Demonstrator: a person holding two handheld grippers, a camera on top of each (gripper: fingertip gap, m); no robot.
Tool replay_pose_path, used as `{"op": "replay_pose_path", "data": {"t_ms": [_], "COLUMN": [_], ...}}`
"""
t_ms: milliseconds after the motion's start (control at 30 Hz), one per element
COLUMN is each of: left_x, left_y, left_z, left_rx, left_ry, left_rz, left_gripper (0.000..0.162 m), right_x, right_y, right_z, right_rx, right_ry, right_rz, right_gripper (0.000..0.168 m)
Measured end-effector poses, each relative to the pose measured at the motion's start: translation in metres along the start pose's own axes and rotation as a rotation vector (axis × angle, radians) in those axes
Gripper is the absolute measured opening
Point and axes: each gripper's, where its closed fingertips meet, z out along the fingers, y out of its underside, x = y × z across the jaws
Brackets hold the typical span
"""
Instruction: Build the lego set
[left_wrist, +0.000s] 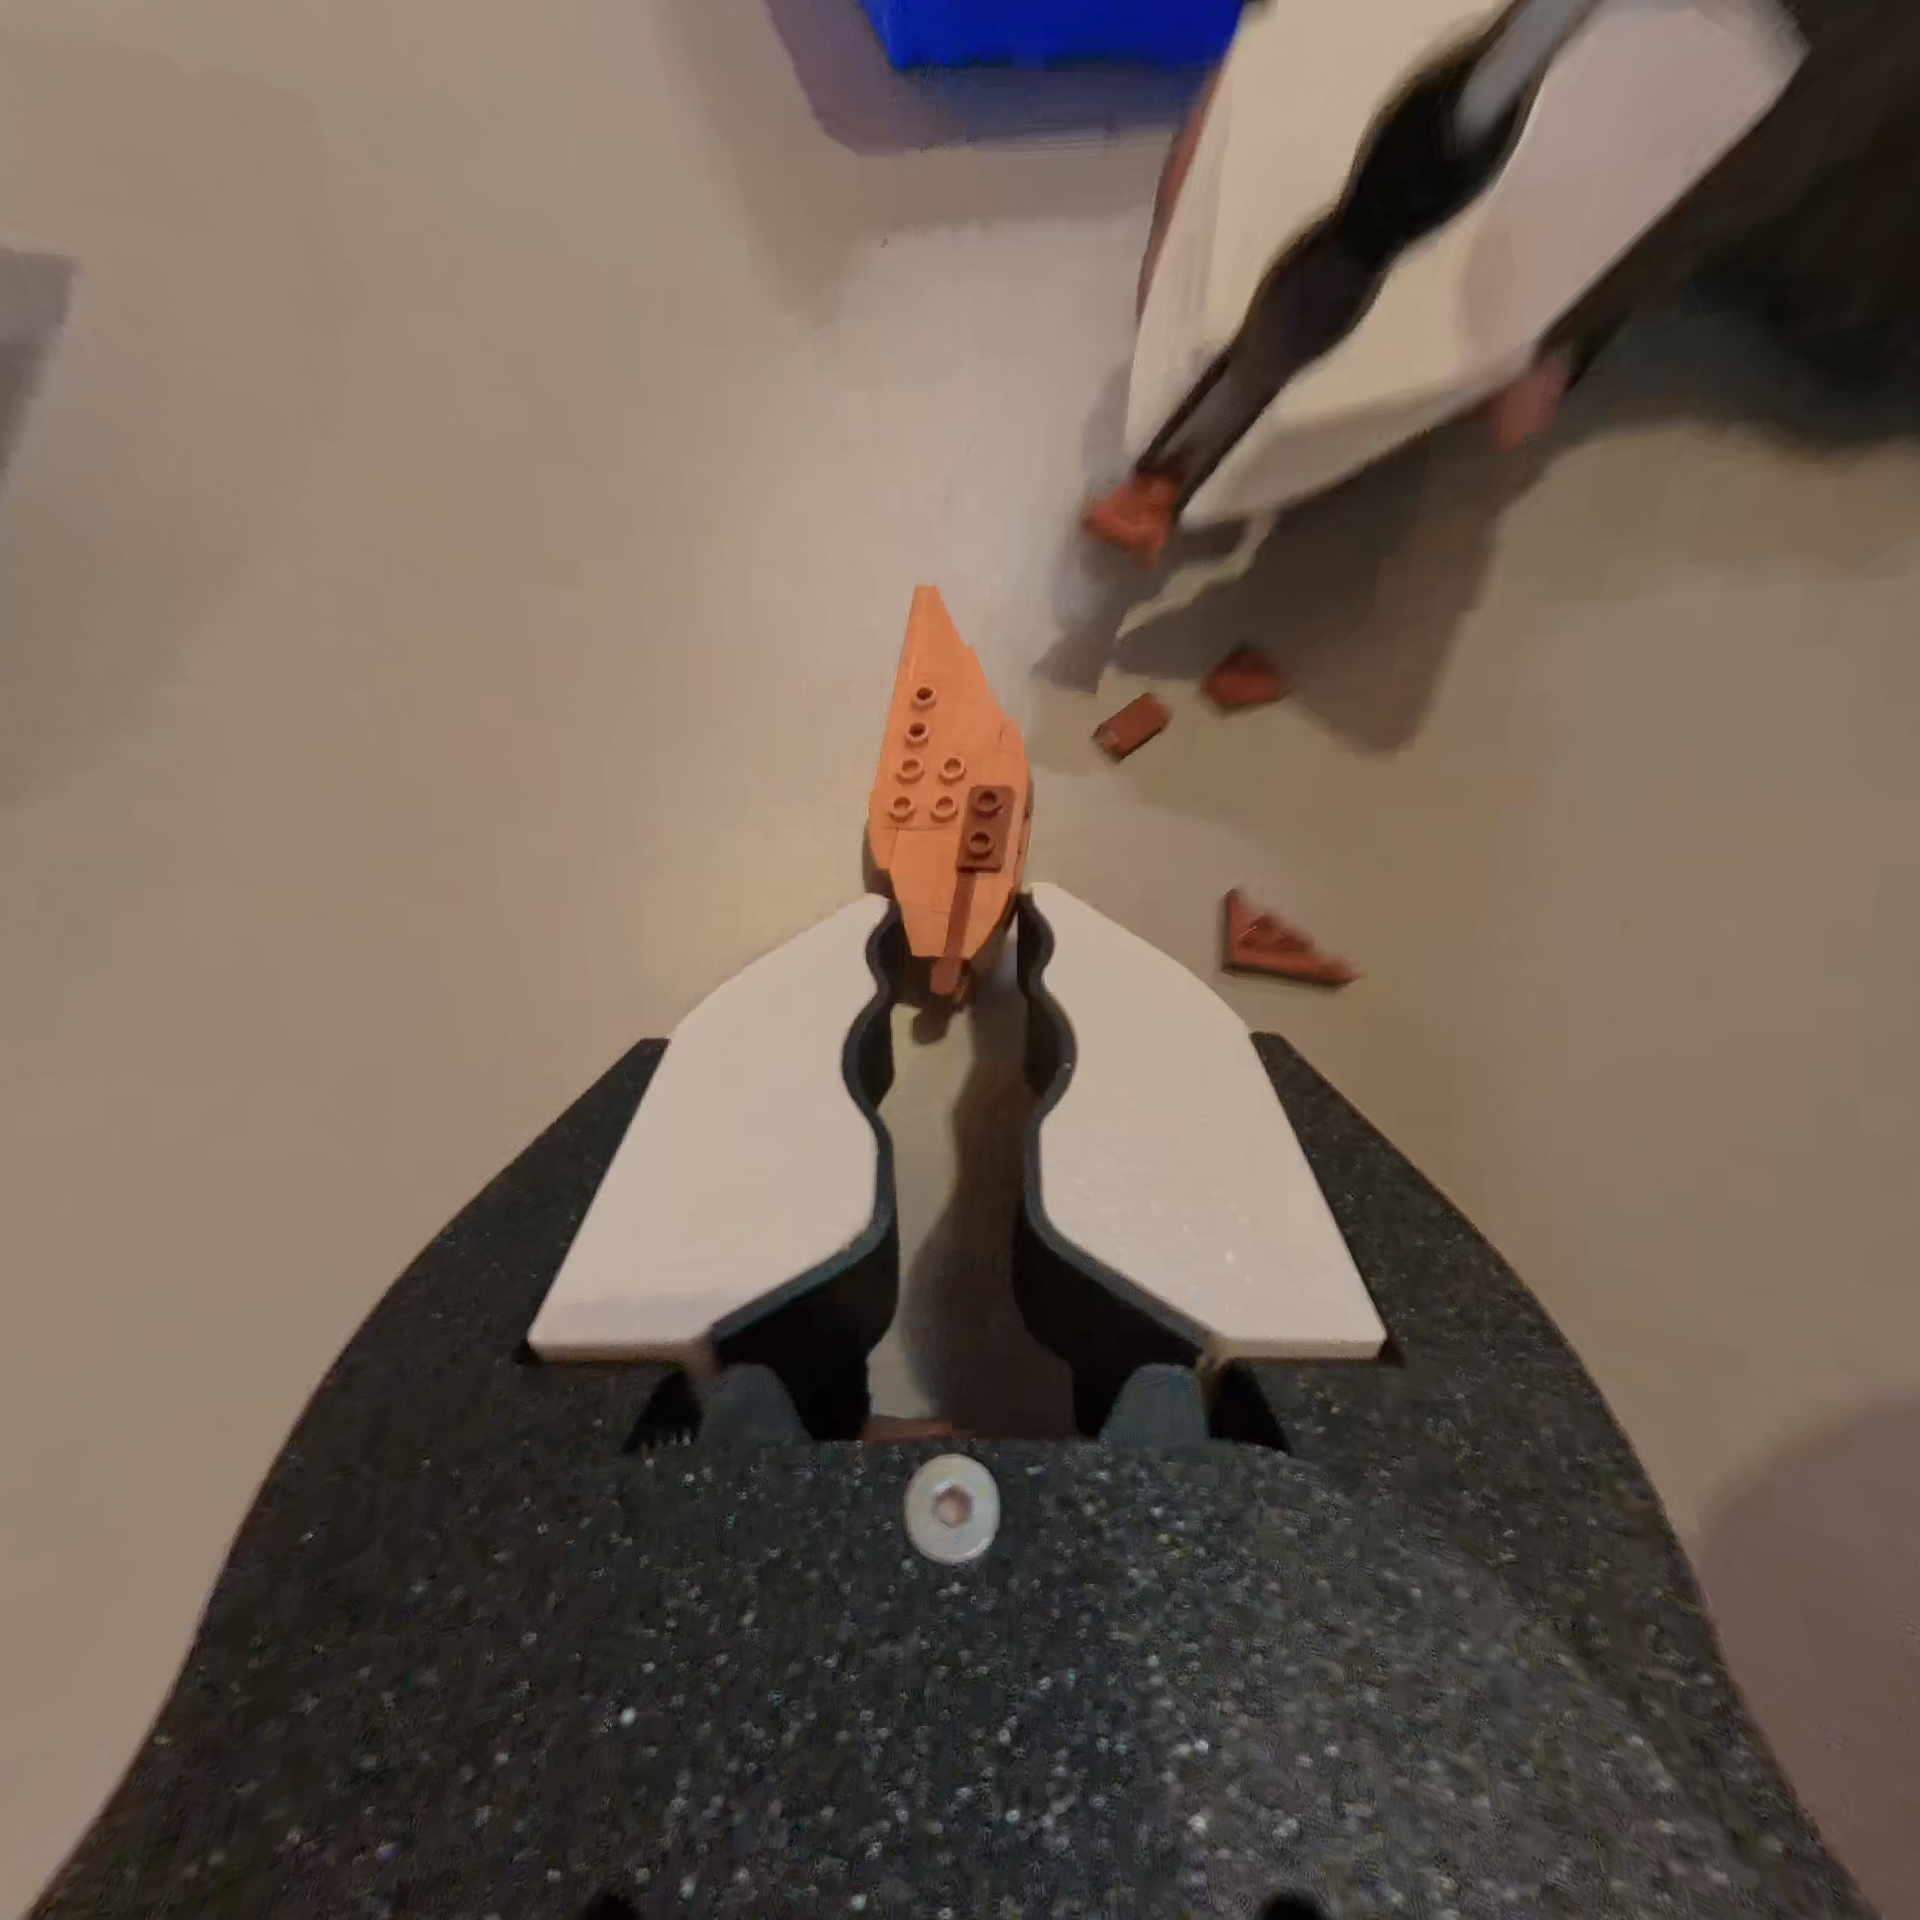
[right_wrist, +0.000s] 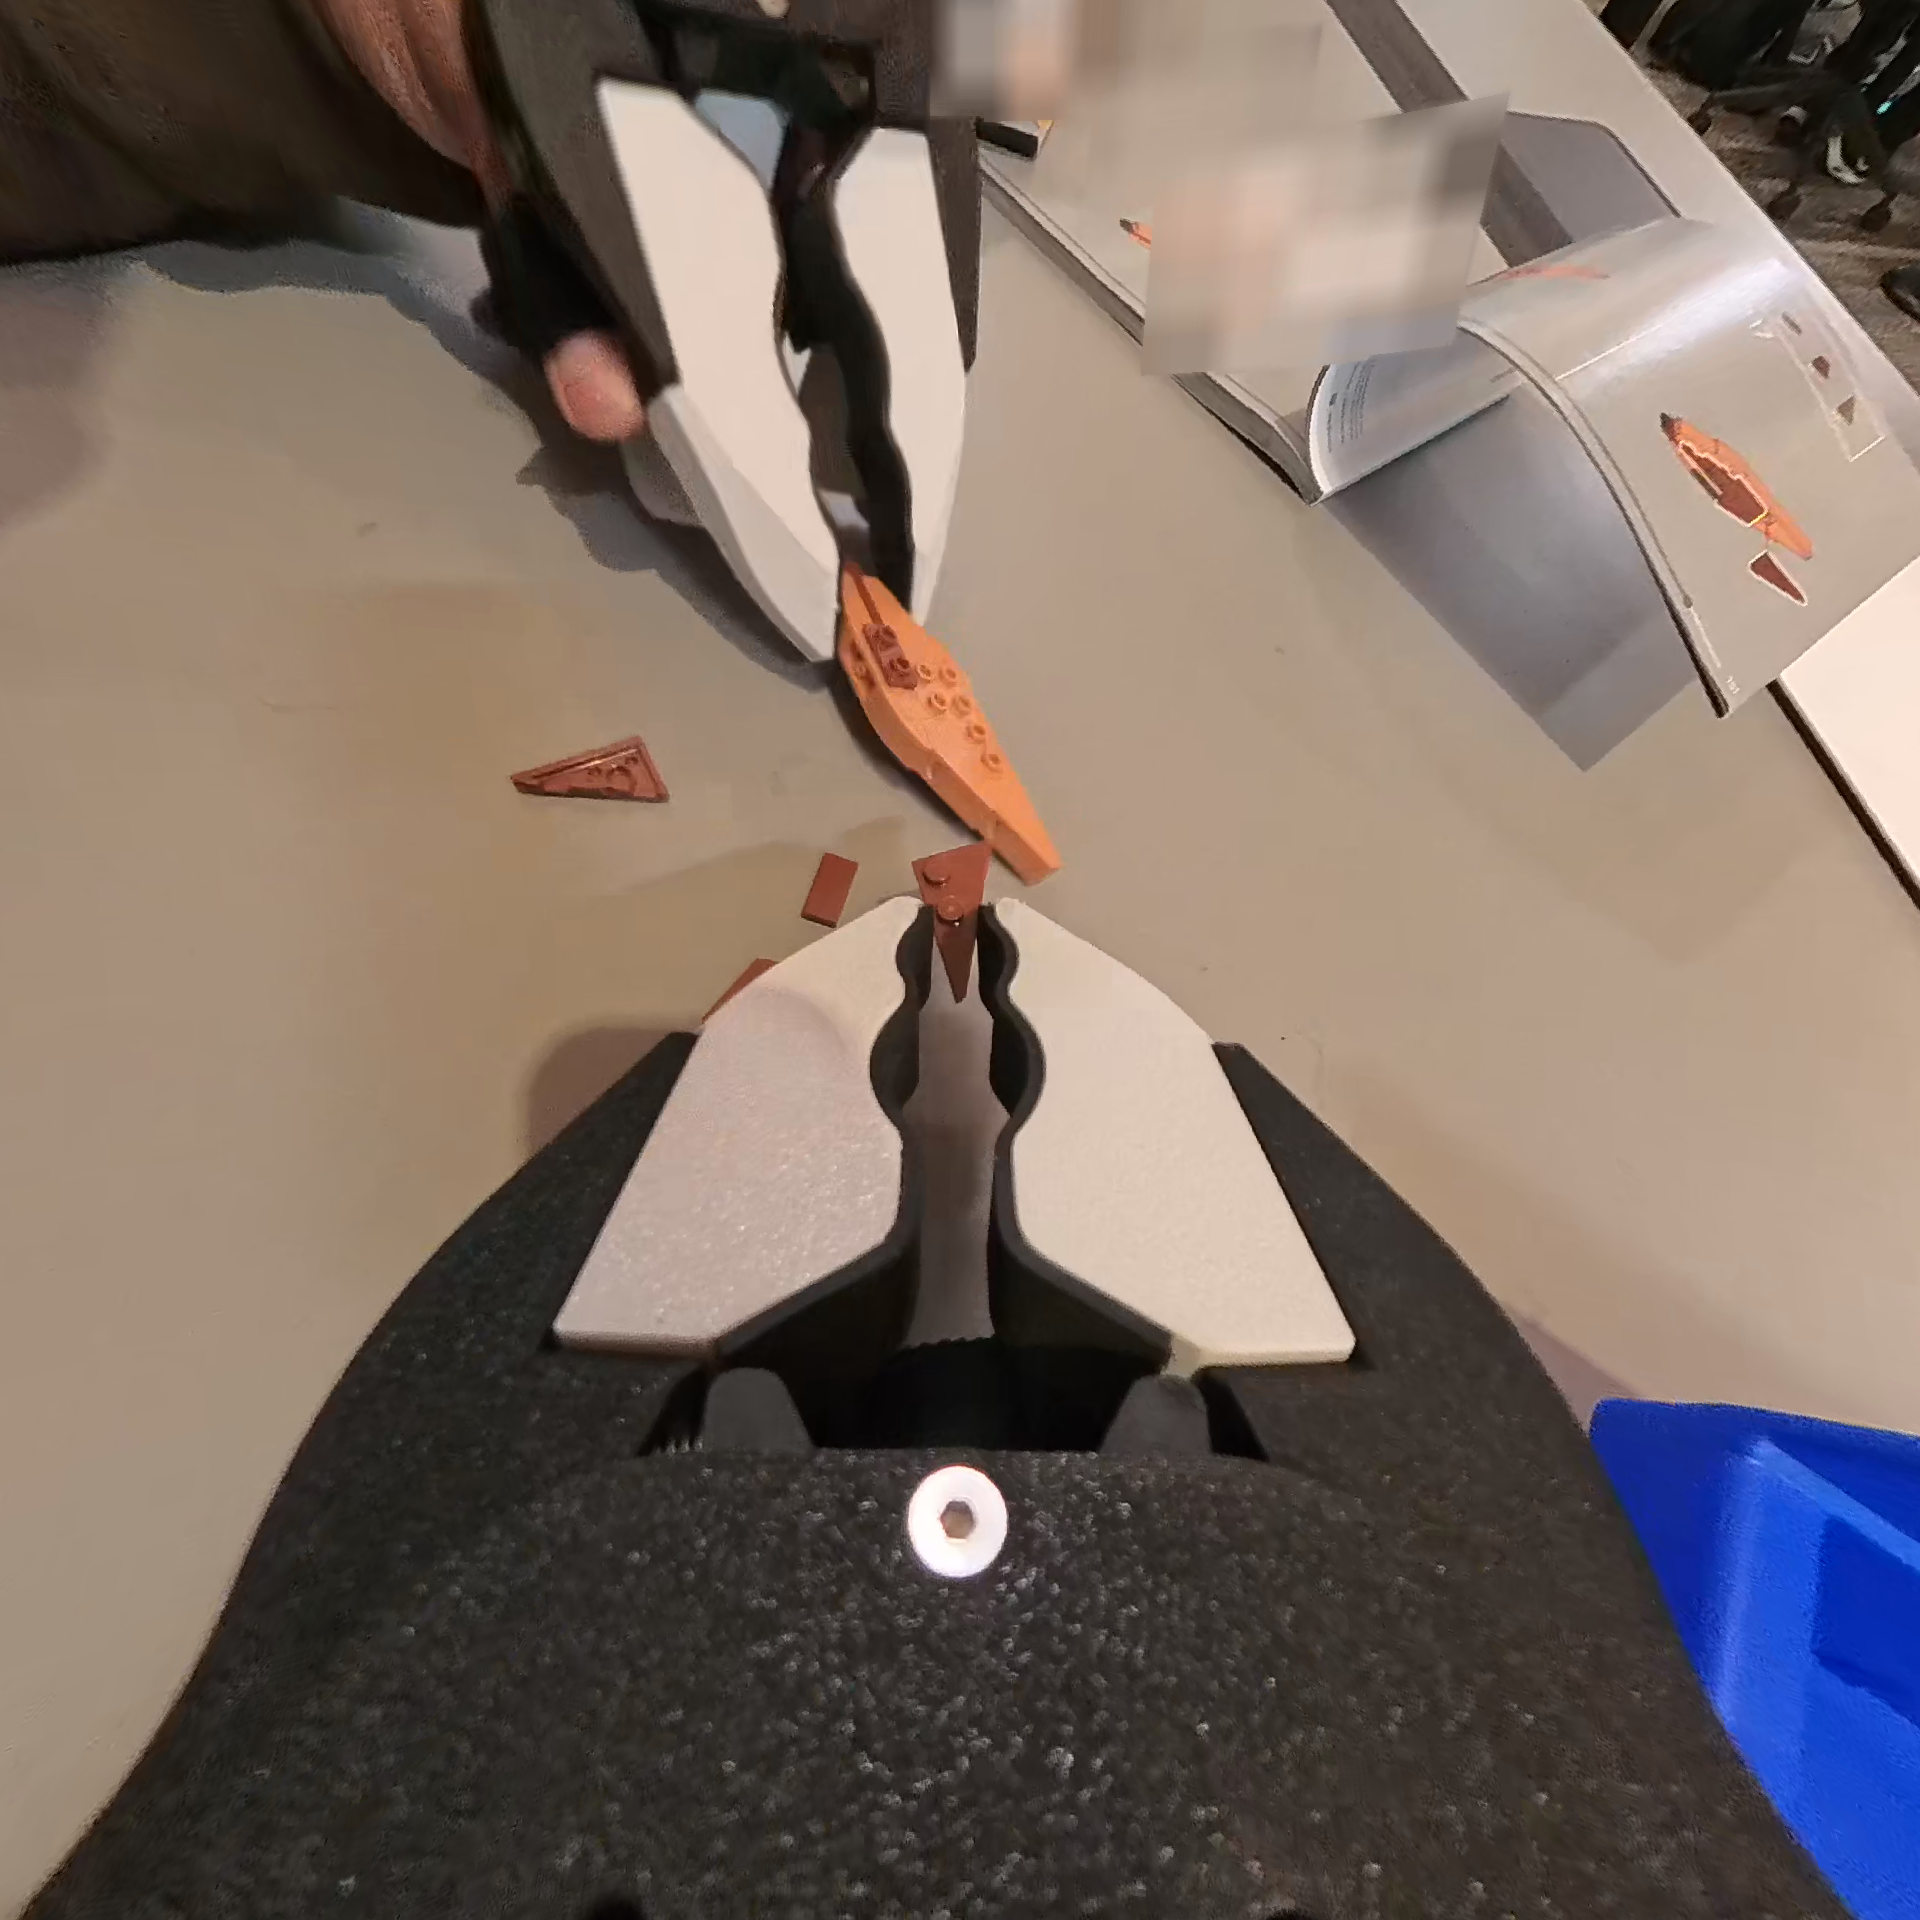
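Left tool (left_wrist: 956, 914) grips orange hull (left_wrist: 940, 769) — tip pointing straight ahead.

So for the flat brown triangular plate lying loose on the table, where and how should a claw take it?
The triangular plate lies flat on the table, well apart from the other pieces. Probably best to come from straight above and pinch across its two long edges near the wide end, where the studs sit; the pointed tip gives too little to hold. Being thin, it may need tipping first.

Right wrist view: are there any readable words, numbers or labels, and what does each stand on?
Instruction booklet: small print near the fold and a corner page number, both too small to read.
Left gripper, right gripper, orange model, brown wedge plate: no writing shows.
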Motion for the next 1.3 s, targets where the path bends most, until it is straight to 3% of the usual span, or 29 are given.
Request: {"op": "replay_pose_path", "data": {"t_ms": [200,400,600,1000,1300], "left_x": [-0.001,-0.007,-0.009,-0.009,-0.01], "left_y": [-0.016,-0.028,-0.036,-0.04,-0.039], "left_z": [-0.016,-0.026,-0.032,-0.034,-0.028], "left_rx": [0.176,0.291,0.353,0.385,0.368], "left_ry": [0.255,0.353,0.398,0.422,0.342], "left_rz": [-0.45,-0.632,-0.69,-0.715,-0.658], "left_gripper": [0.021,0.021,0.021,0.021,0.021], "right_x": [-0.001,-0.004,-0.008,-0.008,-0.005], "right_y": [-0.001,0.003,0.016,0.014,0.01], "right_z": [0.0,0.007,0.017,0.016,0.012], "right_rx": [0.005,-0.032,-0.126,-0.11,-0.068], "right_ry": [-0.005,0.006,0.032,0.051,0.027], "right_rz": [0.001,-0.048,-0.163,-0.239,-0.144], "right_gripper": [0.008,0.008,0.008,0.008,0.021]}}
